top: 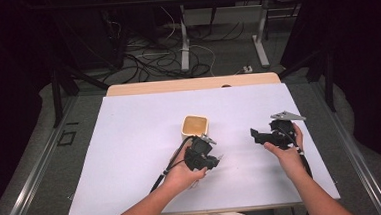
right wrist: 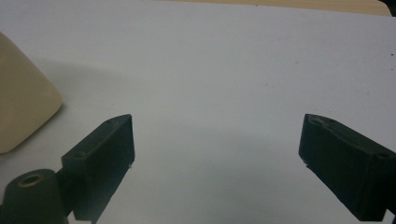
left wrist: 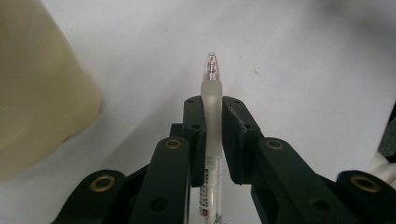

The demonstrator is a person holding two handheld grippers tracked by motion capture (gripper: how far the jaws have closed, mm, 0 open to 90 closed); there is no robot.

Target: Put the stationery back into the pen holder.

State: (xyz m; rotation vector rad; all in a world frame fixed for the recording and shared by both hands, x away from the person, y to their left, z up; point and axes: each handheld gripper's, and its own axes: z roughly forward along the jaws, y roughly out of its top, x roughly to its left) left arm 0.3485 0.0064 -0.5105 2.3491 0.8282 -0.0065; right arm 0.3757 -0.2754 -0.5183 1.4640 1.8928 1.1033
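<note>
Item: clear plastic pen (left wrist: 212,116) with frosted grip | Held by: left gripper (left wrist: 212,109), jaws pinching its grip, tip jutting ahead | Nearby: cream square plastic cup (top: 195,125), just ahead-left | Right gripper (right wrist: 217,140): spread wide, nothing between | Risk: we judge the narrow pinch may let the pen swivel and miss the cup.

A white sheet (top: 146,150) covers the worktop of a pale wooden table (top: 192,84), whose far edge shows beyond it. Grey carpeted floor (top: 41,161) surrounds the table. Behind it, tangled black and white cables (top: 155,59) lie on the floor around the white legs of a second desk (top: 260,43). Dark curtains (top: 6,73) close off both sides; light falls evenly from above.
</note>
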